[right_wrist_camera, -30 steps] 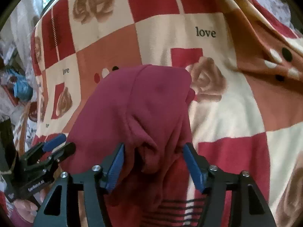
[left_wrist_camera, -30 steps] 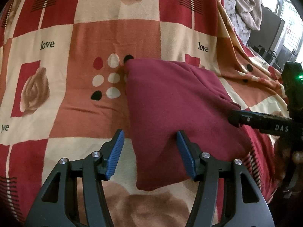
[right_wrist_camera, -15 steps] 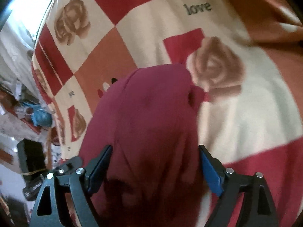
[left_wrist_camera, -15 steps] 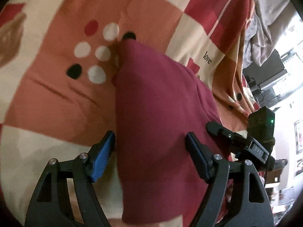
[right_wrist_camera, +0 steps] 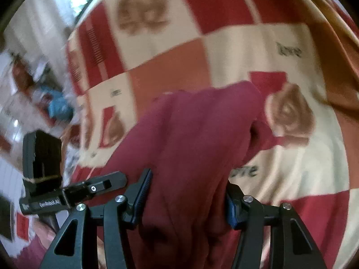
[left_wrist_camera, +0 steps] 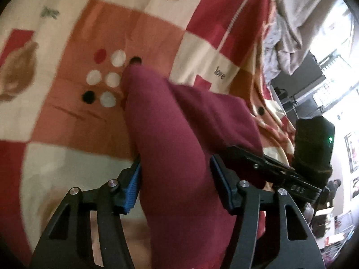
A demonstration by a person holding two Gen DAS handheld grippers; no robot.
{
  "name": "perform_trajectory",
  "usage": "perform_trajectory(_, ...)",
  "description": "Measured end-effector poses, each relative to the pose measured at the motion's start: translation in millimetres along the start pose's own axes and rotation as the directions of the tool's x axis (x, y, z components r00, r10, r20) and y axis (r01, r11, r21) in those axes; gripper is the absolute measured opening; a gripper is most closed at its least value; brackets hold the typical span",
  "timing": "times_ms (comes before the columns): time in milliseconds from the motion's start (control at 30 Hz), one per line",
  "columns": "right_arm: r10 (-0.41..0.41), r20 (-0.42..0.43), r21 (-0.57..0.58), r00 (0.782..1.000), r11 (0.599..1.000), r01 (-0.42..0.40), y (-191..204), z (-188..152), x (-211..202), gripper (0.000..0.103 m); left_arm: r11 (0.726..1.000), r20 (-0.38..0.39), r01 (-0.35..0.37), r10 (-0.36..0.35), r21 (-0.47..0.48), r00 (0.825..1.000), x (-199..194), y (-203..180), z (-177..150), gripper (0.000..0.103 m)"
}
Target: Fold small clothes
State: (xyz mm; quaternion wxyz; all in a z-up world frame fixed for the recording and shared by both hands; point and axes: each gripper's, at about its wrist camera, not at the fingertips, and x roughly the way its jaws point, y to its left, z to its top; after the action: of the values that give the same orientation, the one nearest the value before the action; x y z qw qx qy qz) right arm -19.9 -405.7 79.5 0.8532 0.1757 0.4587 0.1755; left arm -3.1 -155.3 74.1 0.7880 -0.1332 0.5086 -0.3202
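Jaws of my left gripper and right gripper are both closing, pads pressing bunched maroon garment between them. It trails toward twelve o'clock onto the patchwork bedspread.

Maroon garment on a red, cream and orange checked bedspread with roses.

A checked bedspread with roses and "love" print fills the view. Grey bedding is heaped beyond; bright daylight floods a window.
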Motion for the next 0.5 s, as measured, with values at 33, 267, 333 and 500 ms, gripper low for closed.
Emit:
perform_trajectory(33, 0.011, -0.015, -0.012, 1.000, 1.000, -0.011, 9, -3, -2, 0.055, 1.000, 0.000, -0.012, 0.012, -0.009, 1.000, -11, 1, -8, 0.058)
perform_trajectory(267, -0.068, -0.121, -0.031, 0.990, 0.997, 0.065, 30, -61, 21, 0.058, 0.974, -0.015, -0.226, 0.225, -0.027, 0.974, -37, 28, -83, 0.058)
perform_trajectory(333, -0.133, -0.125, -0.045, 0.983, 0.991, 0.128, 26, -72, 22, 0.063, 0.962, 0.001, -0.271, 0.271, -0.019, 0.962, -36, 34, -97, 0.059)
perform_trajectory(500, -0.189, 0.046, -0.082, 0.981, 0.978, 0.192, 47, -67, -33, 0.064, 0.941, 0.095, -0.337, 0.335, 0.013, 0.938, -52, 20, -101, 0.059)
